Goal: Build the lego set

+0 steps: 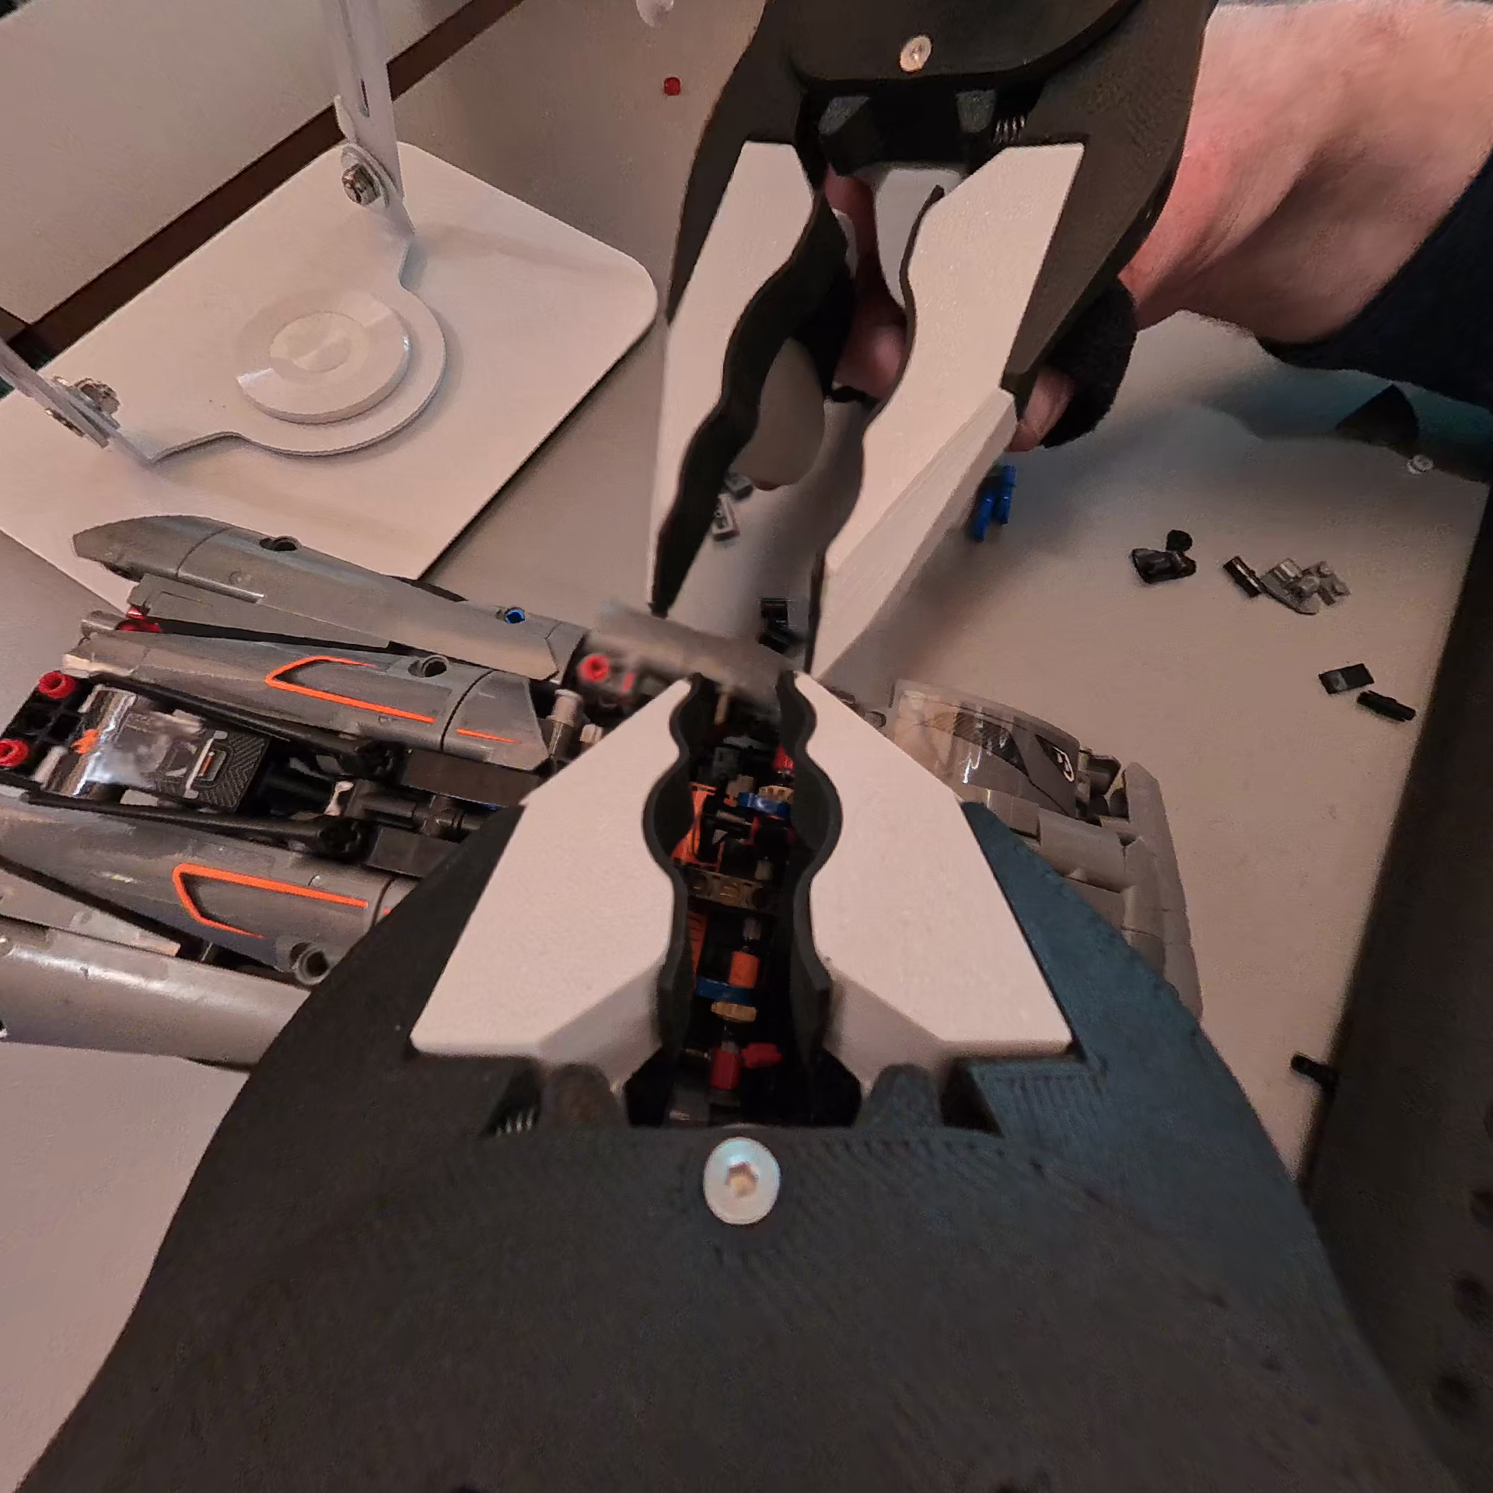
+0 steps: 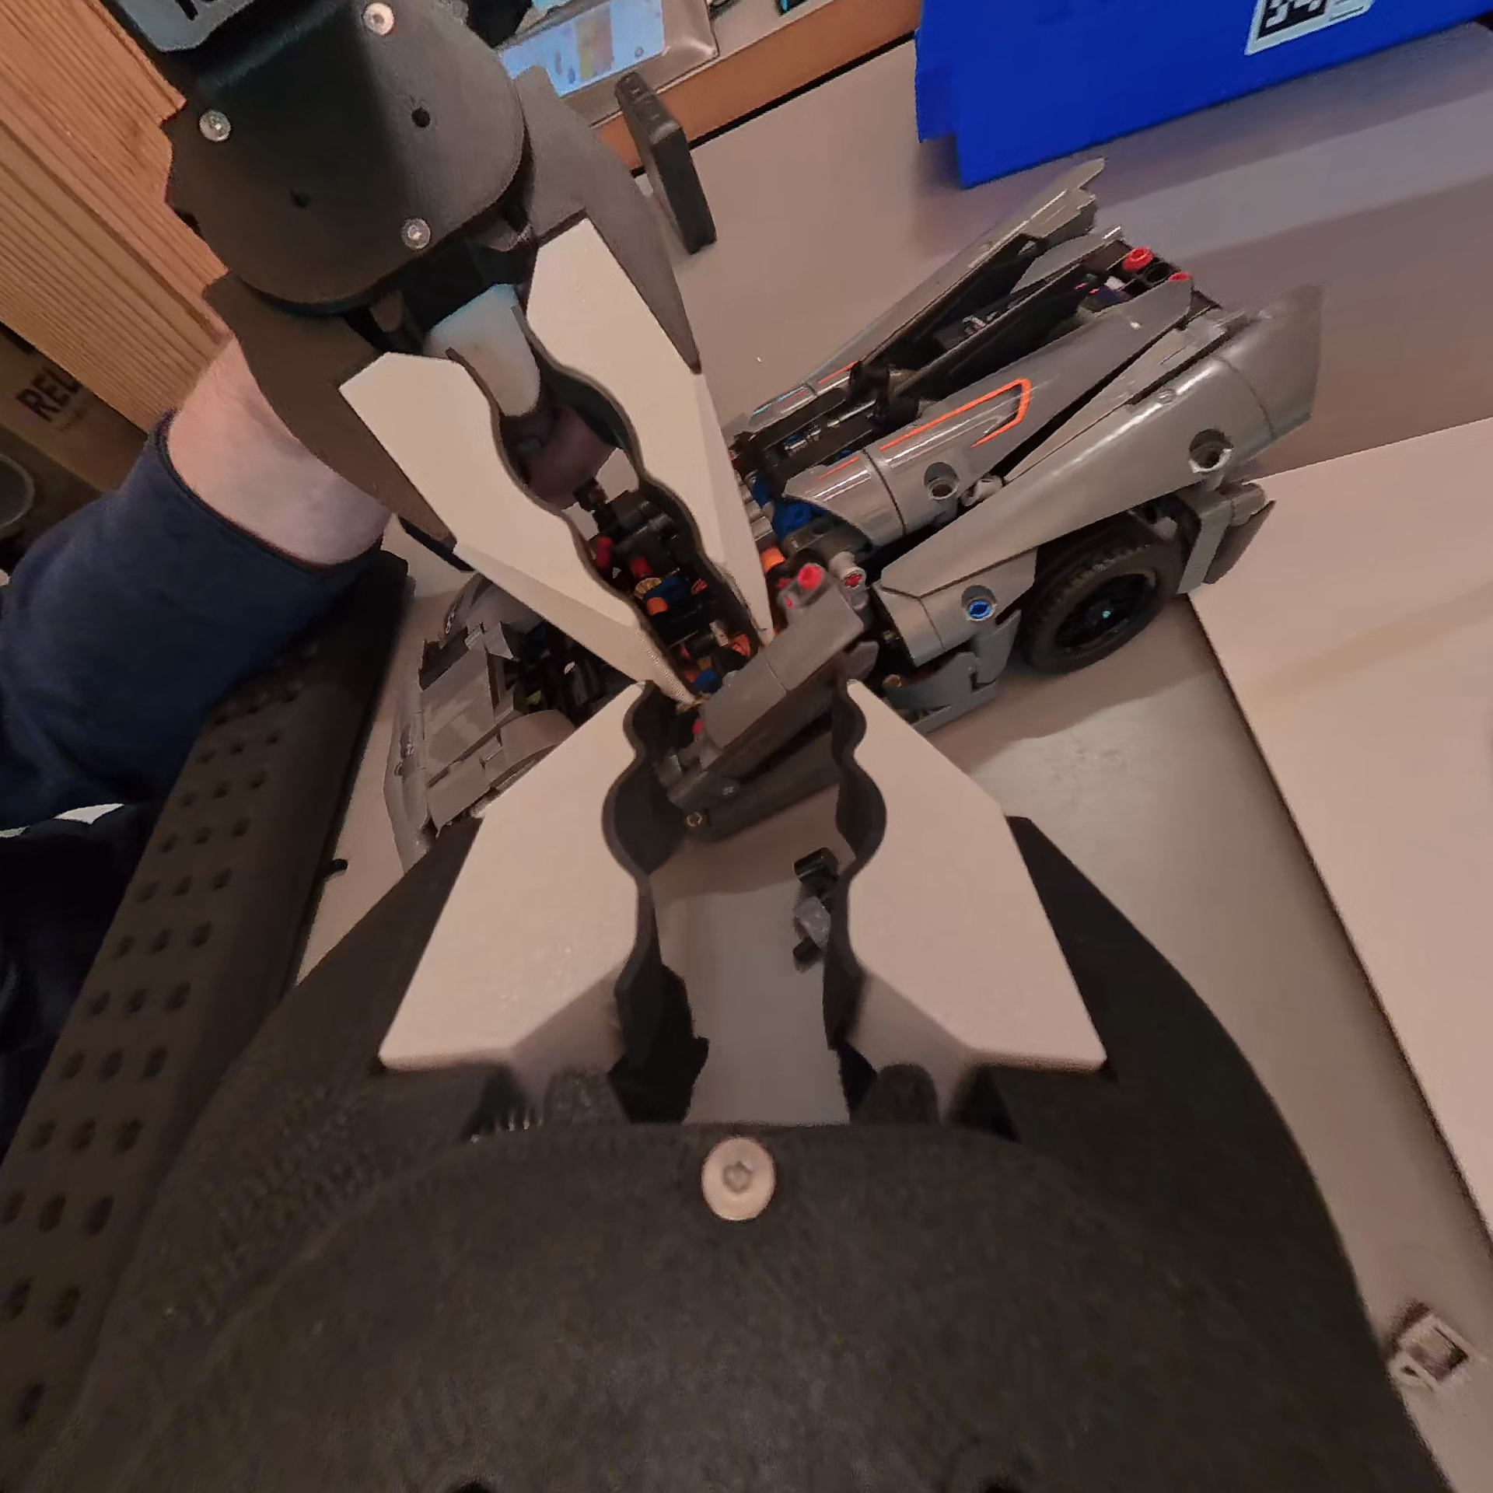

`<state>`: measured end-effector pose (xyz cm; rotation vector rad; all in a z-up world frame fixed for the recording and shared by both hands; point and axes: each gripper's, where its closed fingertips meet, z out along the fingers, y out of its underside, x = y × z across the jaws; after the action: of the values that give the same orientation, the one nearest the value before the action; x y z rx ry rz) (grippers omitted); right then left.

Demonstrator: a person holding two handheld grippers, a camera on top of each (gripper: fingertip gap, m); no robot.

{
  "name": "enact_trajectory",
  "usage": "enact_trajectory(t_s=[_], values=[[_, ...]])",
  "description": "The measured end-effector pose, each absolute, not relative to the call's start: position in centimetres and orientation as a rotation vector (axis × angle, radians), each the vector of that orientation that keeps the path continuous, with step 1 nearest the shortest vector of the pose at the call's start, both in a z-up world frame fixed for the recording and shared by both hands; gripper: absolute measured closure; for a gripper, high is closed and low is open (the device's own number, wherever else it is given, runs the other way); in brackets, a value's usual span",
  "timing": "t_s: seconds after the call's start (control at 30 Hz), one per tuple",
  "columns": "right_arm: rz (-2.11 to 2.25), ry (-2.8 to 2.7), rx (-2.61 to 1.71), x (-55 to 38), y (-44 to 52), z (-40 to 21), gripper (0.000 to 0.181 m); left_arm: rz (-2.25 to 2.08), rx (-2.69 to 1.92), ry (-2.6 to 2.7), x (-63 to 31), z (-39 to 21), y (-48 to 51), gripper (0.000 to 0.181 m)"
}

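Right tongs (image 2: 747, 711) clamp a grey panel piece (image 2: 775, 687) against the grey Lego car (image 2: 1050, 517), apparently to seat it, while left tongs (image 1: 739, 683), nearly closed, seemingly pinch its edge, steadying.

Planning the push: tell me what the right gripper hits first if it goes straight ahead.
Likely the grey panel at the right gripper tips, with the left gripper and car just beyond; depth unclear.
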<state>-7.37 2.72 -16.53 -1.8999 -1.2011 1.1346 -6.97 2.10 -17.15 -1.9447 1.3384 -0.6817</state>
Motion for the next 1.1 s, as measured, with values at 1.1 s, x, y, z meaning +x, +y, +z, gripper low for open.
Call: enact_trajectory(t_s=[1.1], values=[[1.186,-1.09,-1.949,-7.5,3.4,-16.5,0.169,-0.669,-1.975,1.269,-8.4,-16.8,3.0,0.161]])
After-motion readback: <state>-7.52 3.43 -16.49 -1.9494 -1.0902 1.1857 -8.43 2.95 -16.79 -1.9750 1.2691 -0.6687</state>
